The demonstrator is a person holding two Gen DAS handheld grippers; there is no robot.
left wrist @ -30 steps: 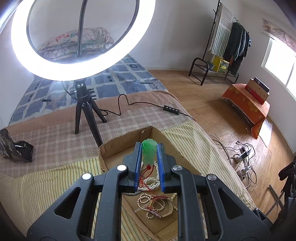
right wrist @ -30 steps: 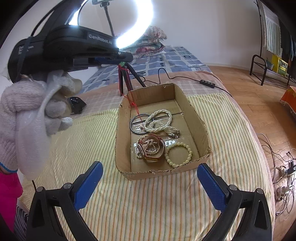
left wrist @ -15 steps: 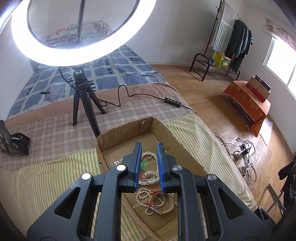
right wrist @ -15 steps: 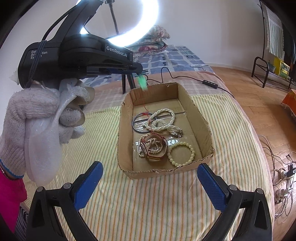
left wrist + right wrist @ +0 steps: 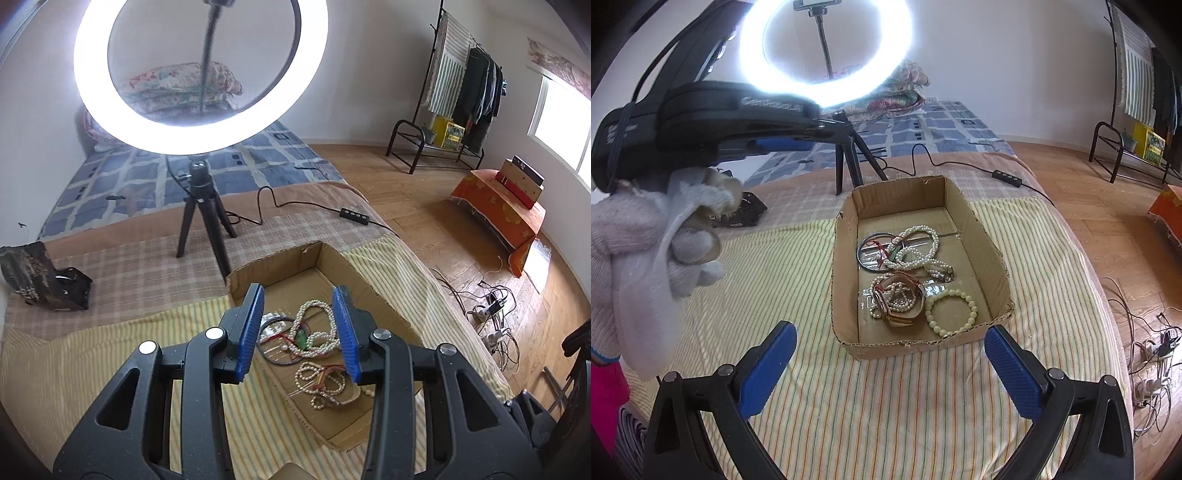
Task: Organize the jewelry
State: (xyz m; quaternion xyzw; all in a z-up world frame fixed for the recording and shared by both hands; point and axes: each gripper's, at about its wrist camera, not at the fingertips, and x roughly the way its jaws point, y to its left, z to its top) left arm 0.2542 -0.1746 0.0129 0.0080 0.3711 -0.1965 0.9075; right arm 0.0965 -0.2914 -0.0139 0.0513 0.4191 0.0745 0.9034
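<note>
A shallow cardboard box sits on the striped bedcover and holds jewelry. A green pendant on a red cord lies on a pearl necklace beside a dark bangle. Nearer the front lie a tangle of beads with a watch and a pale bead bracelet. My left gripper is open and empty, high above the box, with the pendant seen between its pads. It shows in the right wrist view, held by a gloved hand. My right gripper is wide open and empty before the box's front edge.
A lit ring light on a black tripod stands behind the box, its cable and switch trailing right. A black bag lies at the left. The bed edge drops to a wooden floor with cables on the right.
My left gripper opened and let go of the green pendant, which fell onto the pearl necklace in the box. The left gripper then rose and drew back. The right gripper stayed open.
</note>
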